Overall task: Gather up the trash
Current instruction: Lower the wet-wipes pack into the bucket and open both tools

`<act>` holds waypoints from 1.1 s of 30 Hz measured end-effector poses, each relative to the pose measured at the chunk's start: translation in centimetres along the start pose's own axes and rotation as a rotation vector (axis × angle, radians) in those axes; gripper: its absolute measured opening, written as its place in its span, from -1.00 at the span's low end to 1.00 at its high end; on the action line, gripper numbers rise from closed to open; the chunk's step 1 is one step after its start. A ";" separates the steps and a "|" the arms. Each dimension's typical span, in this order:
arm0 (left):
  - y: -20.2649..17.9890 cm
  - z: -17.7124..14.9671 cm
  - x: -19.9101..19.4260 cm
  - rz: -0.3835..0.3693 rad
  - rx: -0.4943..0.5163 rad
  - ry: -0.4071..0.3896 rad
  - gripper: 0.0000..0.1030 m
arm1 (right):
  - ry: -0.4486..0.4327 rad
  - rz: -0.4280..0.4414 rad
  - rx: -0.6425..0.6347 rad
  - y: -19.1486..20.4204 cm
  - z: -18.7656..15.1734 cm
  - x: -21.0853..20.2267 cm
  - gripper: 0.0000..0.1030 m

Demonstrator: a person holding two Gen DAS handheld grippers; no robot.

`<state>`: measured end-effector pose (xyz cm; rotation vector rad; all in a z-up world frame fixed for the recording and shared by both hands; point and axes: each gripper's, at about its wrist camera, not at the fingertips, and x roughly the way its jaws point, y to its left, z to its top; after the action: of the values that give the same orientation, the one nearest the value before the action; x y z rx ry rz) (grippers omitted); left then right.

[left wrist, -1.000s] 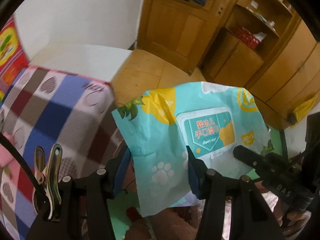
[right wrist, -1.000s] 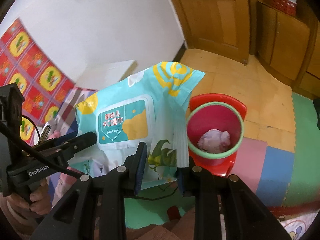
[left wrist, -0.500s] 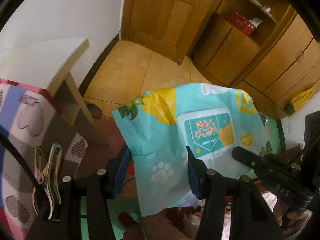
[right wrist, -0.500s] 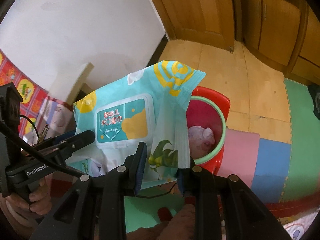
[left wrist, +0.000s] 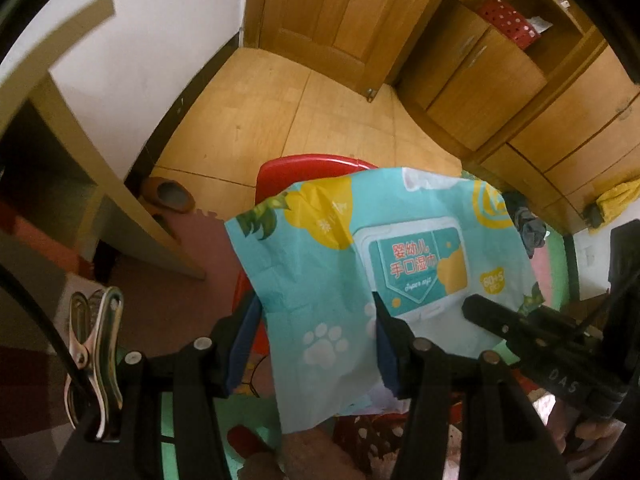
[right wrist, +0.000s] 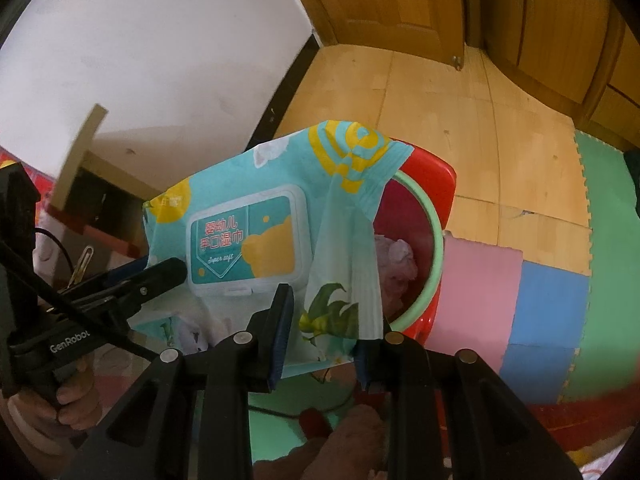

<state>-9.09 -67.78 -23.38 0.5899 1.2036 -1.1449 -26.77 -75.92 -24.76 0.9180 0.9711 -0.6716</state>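
A teal wet-wipes pack (left wrist: pixel 360 264) with yellow patches and a white flip lid hangs between both grippers; it also shows in the right wrist view (right wrist: pixel 256 236). My left gripper (left wrist: pixel 316 340) is shut on its left end. My right gripper (right wrist: pixel 324 328) is shut on its right end. The pack hangs over a green-rimmed pink bin (right wrist: pixel 424 236) that sits on a red stool (right wrist: pixel 436 176). Crumpled pale trash (right wrist: pixel 394 260) lies inside the bin. In the left wrist view only the stool's rim (left wrist: pixel 304 166) shows behind the pack.
A beige table edge (left wrist: pixel 80 152) stands at the left by the white wall. A brown slipper (left wrist: pixel 168 196) lies on the wooden floor. Coloured foam mats (right wrist: pixel 540 288) cover the floor at the right. Wooden cabinets (left wrist: pixel 500 80) and a door are behind.
Both grippers have carried the pack away from the patterned cloth and over to the bin on the red stool, which is now partly under the pack. Both grips are unchanged.
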 end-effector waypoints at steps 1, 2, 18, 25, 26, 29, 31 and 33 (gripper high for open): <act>-0.1 0.3 0.6 0.001 -0.003 0.006 0.07 | 0.004 -0.003 0.003 -0.3 0.2 0.6 -0.45; -0.1 0.5 1.3 0.001 -0.005 0.012 0.07 | 0.009 -0.007 0.005 -0.6 0.4 1.0 -0.45; -0.7 2.2 8.3 0.016 -0.018 0.119 0.09 | 0.083 -0.052 0.042 -3.9 1.6 5.6 -0.33; -0.2 2.5 9.4 0.029 -0.042 0.138 0.14 | 0.095 -0.057 0.047 -4.6 1.5 6.0 -0.31; -0.2 2.5 9.5 0.028 -0.039 0.142 0.17 | 0.094 -0.062 0.044 -4.6 1.5 6.0 -0.31; -0.3 2.8 9.6 0.021 -0.033 0.149 0.20 | 0.091 -0.082 0.041 -4.7 1.4 6.1 -0.31; -0.2 2.8 9.6 0.015 -0.033 0.154 0.25 | 0.088 -0.100 0.048 -4.9 1.3 6.0 -0.31; -0.3 2.9 9.6 0.017 -0.037 0.154 0.28 | 0.082 -0.112 0.047 -5.1 1.4 5.8 -0.28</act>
<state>-8.68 -73.85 -31.31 0.6688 1.3456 -1.0762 -27.92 -79.97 -31.38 0.9435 1.0898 -0.7583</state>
